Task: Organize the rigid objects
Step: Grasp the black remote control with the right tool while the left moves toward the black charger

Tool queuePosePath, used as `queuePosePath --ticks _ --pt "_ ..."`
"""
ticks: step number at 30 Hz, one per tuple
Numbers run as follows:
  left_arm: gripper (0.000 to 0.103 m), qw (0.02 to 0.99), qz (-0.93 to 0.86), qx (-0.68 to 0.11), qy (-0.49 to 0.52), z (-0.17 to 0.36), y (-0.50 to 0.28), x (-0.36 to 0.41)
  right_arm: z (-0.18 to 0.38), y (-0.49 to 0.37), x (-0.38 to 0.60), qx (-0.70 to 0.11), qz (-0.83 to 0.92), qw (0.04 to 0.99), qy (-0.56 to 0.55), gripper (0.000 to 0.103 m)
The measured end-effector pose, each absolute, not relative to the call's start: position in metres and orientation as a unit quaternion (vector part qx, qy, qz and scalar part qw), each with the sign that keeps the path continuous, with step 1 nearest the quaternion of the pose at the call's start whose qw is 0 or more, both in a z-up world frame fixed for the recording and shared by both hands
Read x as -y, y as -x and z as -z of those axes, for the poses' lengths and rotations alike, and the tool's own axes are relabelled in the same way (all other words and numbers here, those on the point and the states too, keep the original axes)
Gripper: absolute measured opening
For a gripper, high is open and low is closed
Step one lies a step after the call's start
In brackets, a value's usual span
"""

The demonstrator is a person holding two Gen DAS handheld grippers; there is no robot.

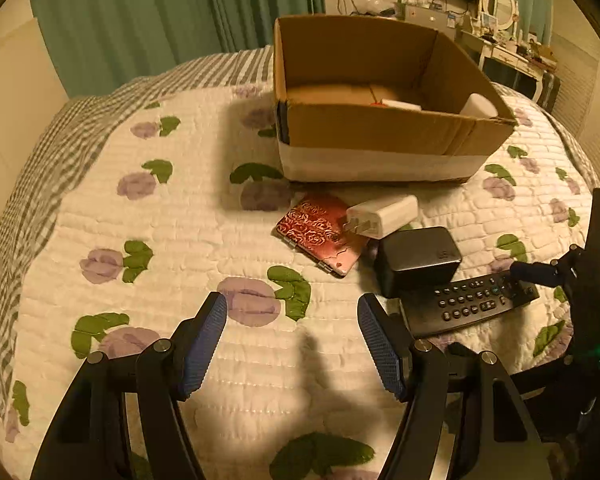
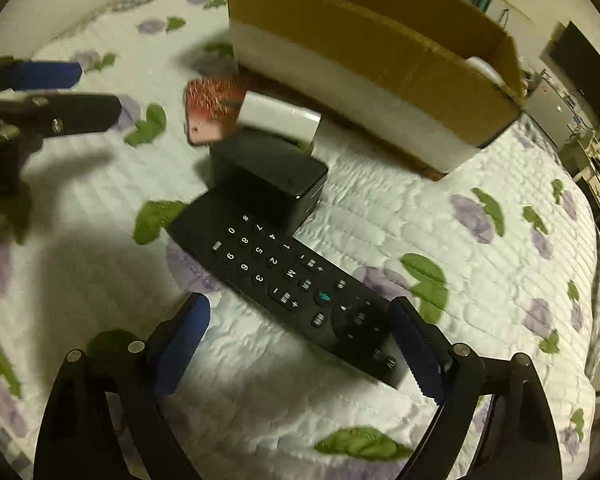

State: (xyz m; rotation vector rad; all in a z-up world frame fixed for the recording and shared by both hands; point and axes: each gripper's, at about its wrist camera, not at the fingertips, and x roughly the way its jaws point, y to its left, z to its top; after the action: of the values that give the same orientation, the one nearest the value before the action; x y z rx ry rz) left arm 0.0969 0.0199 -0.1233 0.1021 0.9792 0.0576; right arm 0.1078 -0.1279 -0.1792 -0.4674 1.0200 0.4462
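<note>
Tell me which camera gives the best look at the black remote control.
Right wrist view: the remote control lies close, nearly whole, its number keys readable. The left wrist view shows it small near the right edge, its far end behind the right gripper's finger.

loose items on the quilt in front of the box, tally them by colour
Black: 2, the remote and the black box
White: 1, the charger plug
Red: 1, the rose-patterned case
Total: 4 loose on the quilt. The cardboard box already holds some items, not counted here.
</note>
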Motion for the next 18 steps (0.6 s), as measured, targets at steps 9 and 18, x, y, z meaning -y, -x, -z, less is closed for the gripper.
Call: queuePosePath --ticks 9,18 --pt "0.071 0.873 -0.038 -0.484 -0.042 0.133 -0.101 -0.026 0.194 -0.124 0.113 -0.477 -0.216 0.822 0.224 0.077" --pt "0.071 0.872 -0.04 -0.486 -0.046 0.13 -0.099 -0.02 0.169 -0.099 0.126 -0.437 -0.211 0.846 0.221 0.032"
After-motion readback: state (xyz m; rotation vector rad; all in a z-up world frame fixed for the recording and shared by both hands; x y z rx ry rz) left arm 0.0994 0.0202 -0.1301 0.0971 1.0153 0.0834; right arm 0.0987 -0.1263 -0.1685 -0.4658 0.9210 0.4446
